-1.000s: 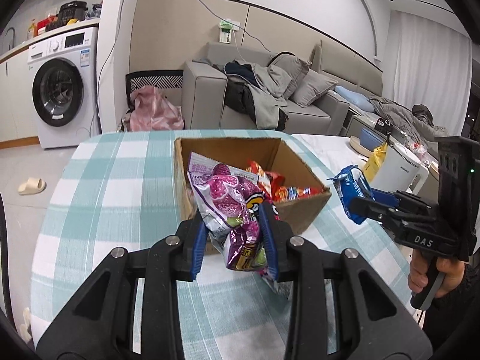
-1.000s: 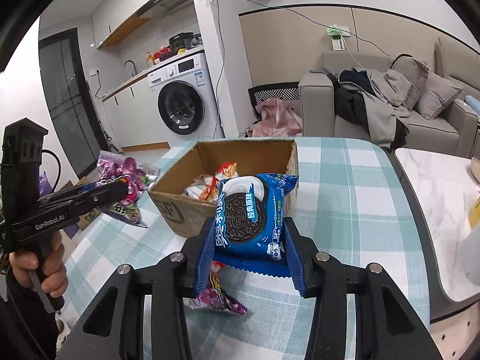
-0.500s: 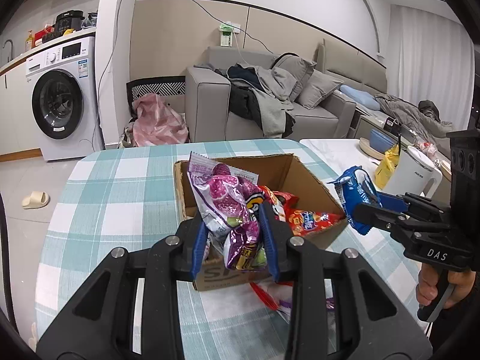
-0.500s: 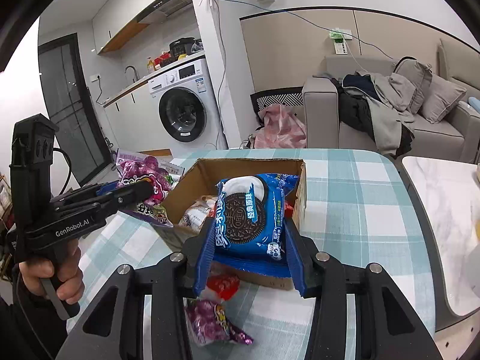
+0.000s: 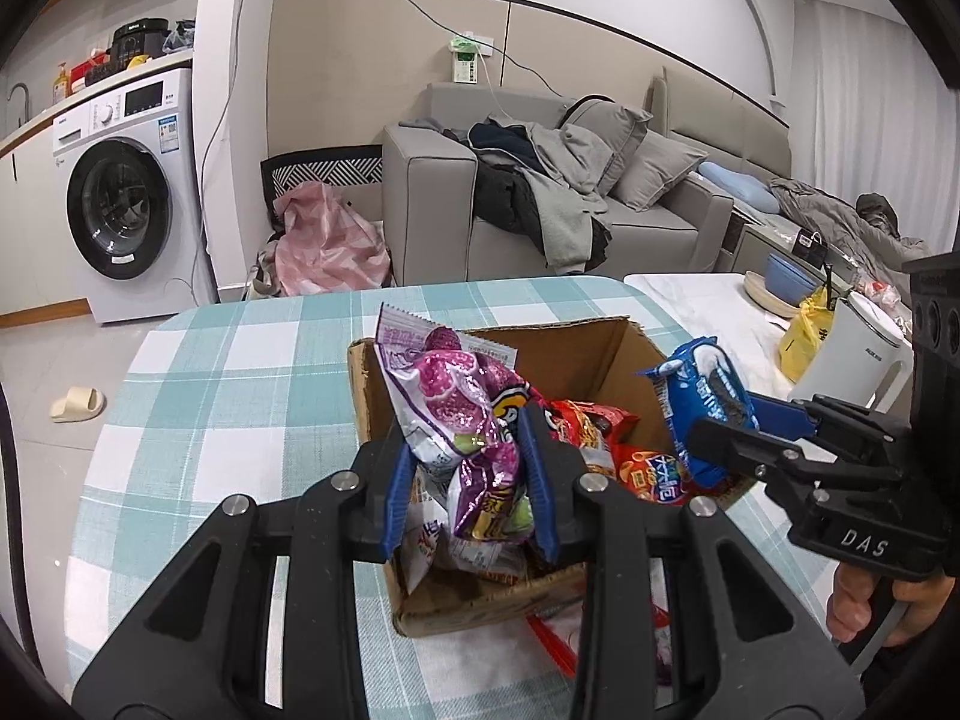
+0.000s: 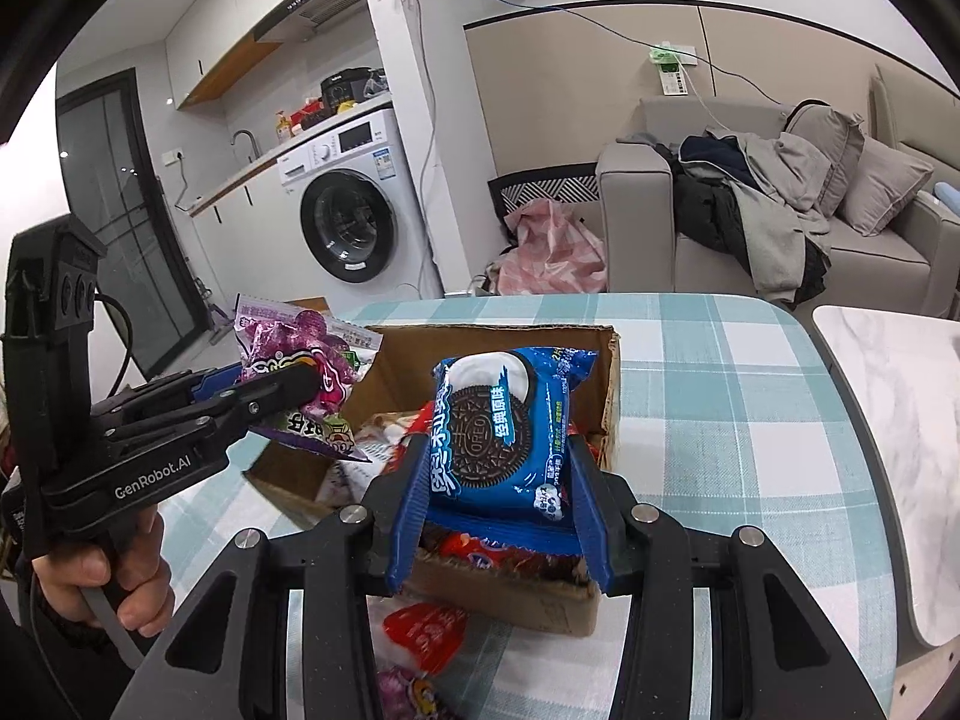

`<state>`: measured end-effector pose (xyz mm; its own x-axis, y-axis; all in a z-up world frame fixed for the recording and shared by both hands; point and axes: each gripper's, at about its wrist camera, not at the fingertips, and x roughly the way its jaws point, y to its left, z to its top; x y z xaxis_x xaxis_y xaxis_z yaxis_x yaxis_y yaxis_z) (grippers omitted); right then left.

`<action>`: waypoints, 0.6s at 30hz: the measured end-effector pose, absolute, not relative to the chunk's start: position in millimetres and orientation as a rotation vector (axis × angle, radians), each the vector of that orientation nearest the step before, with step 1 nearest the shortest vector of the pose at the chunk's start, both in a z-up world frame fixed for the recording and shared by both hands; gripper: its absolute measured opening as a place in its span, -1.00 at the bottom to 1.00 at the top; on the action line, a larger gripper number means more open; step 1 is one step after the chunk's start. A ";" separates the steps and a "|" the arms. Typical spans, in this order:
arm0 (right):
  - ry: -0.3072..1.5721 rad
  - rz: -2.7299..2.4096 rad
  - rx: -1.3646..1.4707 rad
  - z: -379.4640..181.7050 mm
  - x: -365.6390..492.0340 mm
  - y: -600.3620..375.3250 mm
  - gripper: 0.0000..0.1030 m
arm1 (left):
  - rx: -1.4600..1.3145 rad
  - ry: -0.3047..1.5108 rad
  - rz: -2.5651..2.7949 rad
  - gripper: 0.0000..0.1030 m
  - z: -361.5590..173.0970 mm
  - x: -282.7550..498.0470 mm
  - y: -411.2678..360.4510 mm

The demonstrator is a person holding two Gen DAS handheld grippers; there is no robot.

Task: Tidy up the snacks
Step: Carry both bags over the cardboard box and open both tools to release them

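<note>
One cardboard box [image 5: 606, 354] is set on a table covered by a teal-and-white checked cloth [image 5: 240, 396]; several red and orange snack packets [image 5: 600, 426] are lying inside it, their exact number not being countable.

Two handheld grippers are recorded. The left gripper [image 5: 471, 483] is clenched on one purple snack bag [image 5: 456, 408], which is held above the near left part of the box. On its body, seen from the right wrist view, the lettering "GenRobot.AI" is read. The right gripper [image 6: 501, 501] is clamped on one blue Oreo packet [image 6: 507, 426], held over the near right part of the box; "OREO" is embossed on the pictured biscuit, and white Chinese characters are printed beside it. "DAS" is read on the right gripper's body in the left wrist view.

Two loose packets are noted on the cloth in front of the box: one red packet [image 6: 426, 633] and one purple packet [image 6: 408, 690].

One white washing machine [image 5: 129, 198], one grey sofa [image 5: 540, 192] piled with clothes and one white kettle [image 5: 852, 360] are listed beyond.
</note>
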<state>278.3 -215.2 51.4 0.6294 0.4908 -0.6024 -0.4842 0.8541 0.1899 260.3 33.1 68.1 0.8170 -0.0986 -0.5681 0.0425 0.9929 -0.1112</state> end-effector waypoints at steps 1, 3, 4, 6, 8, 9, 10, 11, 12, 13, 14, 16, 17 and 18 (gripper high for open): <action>0.699 0.560 0.015 49.1 280.9 -214.5 -0.14 | -0.094 0.611 -0.070 -0.42 65.6 264.1 33.3; 0.698 0.551 0.007 47.4 284.0 -211.7 -0.14 | -0.091 0.612 -0.054 -0.42 61.2 269.8 33.4; 0.690 0.541 0.002 46.9 285.0 -210.3 -0.14 | -0.094 0.616 -0.054 -0.42 58.9 273.0 34.2; 0.691 0.539 0.001 46.3 286.7 -207.6 -0.14 | -0.101 0.620 -0.053 -0.42 54.8 279.7 35.2; 0.685 0.522 -0.014 45.6 289.0 -203.5 -0.14 | -0.103 0.619 -0.055 -0.42 51.8 284.4 35.5; 0.686 0.525 -0.017 44.9 291.0 -201.2 -0.14 | -0.103 0.618 -0.056 -0.42 50.3 287.0 35.6; 0.689 0.528 -0.015 44.3 292.9 -200.1 -0.14 | -0.100 0.618 -0.056 -0.42 48.8 289.6 35.5; 0.693 0.529 -0.015 43.2 294.6 -198.5 -0.14 | -0.099 0.619 -0.055 -0.41 47.5 291.7 35.8; 0.695 0.523 -0.018 41.9 296.7 -196.9 -0.14 | -0.098 0.620 -0.054 -0.41 46.2 293.4 36.5; 0.695 0.516 -0.025 41.1 298.1 -195.8 -0.14 | -0.095 0.618 -0.053 -0.41 45.3 294.8 37.3; 0.693 0.509 -0.031 40.5 299.1 -194.8 -0.14 | -0.093 0.618 -0.052 -0.41 44.0 296.7 38.1; 0.697 0.509 -0.035 38.8 300.6 -192.6 -0.14 | -0.098 0.621 -0.052 -0.41 42.3 300.3 40.0; 0.697 0.503 -0.042 38.2 301.7 -191.4 -0.14 | -0.099 0.621 -0.051 -0.41 41.4 301.2 41.0; 0.699 0.500 -0.049 37.4 303.1 -189.9 -0.14 | -0.099 0.619 -0.049 -0.41 41.8 299.5 42.1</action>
